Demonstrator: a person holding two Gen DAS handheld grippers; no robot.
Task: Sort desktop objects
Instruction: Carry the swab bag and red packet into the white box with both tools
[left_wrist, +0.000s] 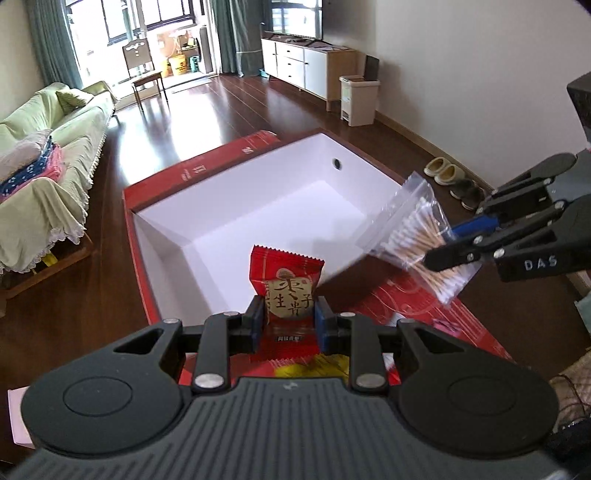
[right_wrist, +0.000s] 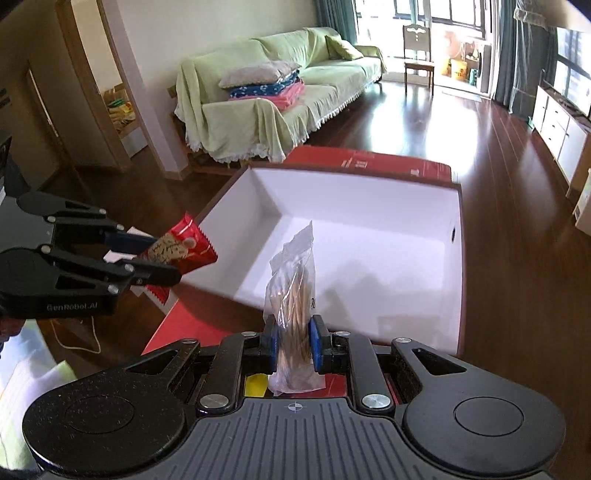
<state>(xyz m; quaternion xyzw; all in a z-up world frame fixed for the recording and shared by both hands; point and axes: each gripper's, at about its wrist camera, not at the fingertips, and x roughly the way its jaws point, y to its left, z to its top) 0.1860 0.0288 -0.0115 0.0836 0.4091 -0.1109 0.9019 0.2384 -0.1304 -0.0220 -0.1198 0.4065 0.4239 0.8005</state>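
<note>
My left gripper (left_wrist: 289, 320) is shut on a red snack packet (left_wrist: 286, 286) with gold lettering, held upright over the near edge of a white-lined red box (left_wrist: 258, 206). The right gripper (right_wrist: 293, 341) is shut on a clear bag of cotton swabs (right_wrist: 293, 291), also just before the box's (right_wrist: 369, 236) near wall. Each gripper shows in the other's view: the right one (left_wrist: 441, 245) with the swab bag (left_wrist: 417, 232) at the box's right rim, the left one (right_wrist: 159, 258) with the packet (right_wrist: 181, 247) at its left corner. The box interior looks bare.
The box stands on a red printed surface (left_wrist: 410, 299) over a dark wood floor. A sofa with a green cover (right_wrist: 295, 85) and folded blankets lies to the left, a white cabinet (left_wrist: 299, 62) and a bin (left_wrist: 359, 99) at the back, slippers (left_wrist: 443, 171) by the right wall.
</note>
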